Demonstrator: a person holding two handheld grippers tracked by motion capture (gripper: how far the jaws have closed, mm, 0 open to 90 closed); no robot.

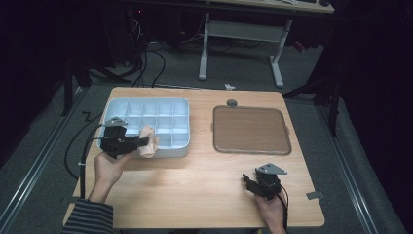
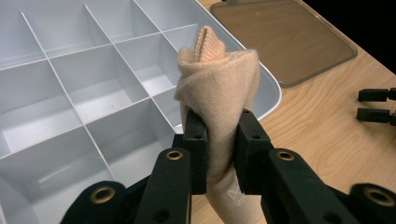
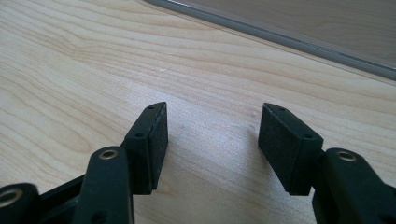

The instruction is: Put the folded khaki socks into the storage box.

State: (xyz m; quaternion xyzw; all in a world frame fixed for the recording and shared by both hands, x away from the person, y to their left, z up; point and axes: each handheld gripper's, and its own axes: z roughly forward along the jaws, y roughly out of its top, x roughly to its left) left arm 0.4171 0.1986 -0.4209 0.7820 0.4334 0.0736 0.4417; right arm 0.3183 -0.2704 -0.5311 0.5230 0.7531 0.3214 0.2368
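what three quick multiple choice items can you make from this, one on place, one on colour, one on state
1. Where is the sock? A) on the brown lid B) above the near right corner of the organiser tray C) on the floor
2. What colour is the sock? A) beige B) blue C) black
3. How is the right gripper? A) shut on the sock B) open C) shut on the lid

B: the left gripper holds it there. A: the knit is beige. B: its fingers stand apart over bare wood.
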